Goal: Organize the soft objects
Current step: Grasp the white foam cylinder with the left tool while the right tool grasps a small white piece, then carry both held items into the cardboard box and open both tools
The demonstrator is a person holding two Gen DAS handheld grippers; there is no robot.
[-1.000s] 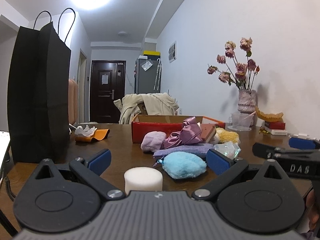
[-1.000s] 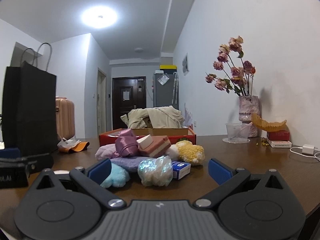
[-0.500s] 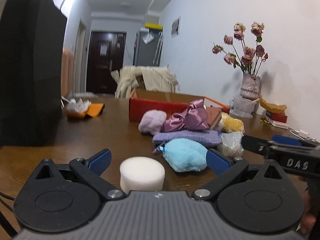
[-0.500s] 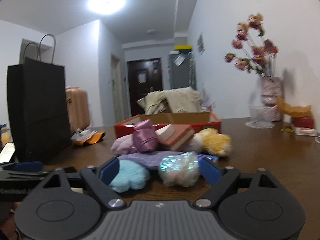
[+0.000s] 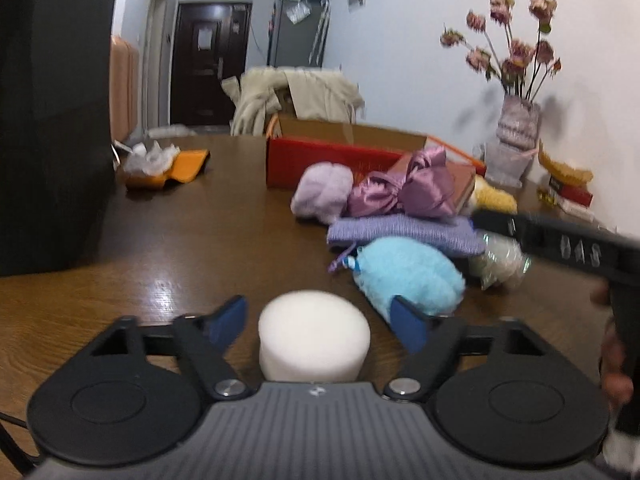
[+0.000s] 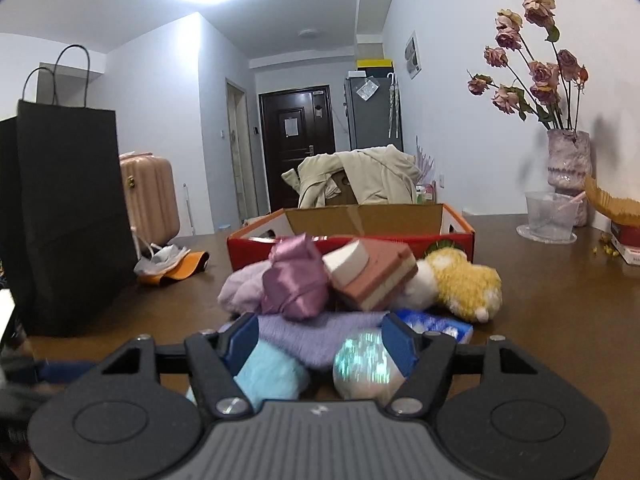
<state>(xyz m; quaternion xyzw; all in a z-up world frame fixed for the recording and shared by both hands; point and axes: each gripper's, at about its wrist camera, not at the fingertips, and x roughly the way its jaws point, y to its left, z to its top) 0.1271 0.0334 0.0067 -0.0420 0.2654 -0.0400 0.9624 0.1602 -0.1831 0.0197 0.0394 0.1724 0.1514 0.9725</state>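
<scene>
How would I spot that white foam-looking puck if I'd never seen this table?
Start at the red cardboard box on the brown table and come forward past the heap of soft things. The white foam puck sits alone in front, beside the fluffy blue pouch. It is the only plain white, smooth, round piece.

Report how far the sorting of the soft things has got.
Nothing looks sorted yet: the soft pile, topped by the shiny purple satin pouch, lies on the table in front of the red cardboard box. In hand: the left gripper is closing around the white foam cylinder, the right gripper around the iridescent ball; neither is lifted. Everything remains.
</scene>
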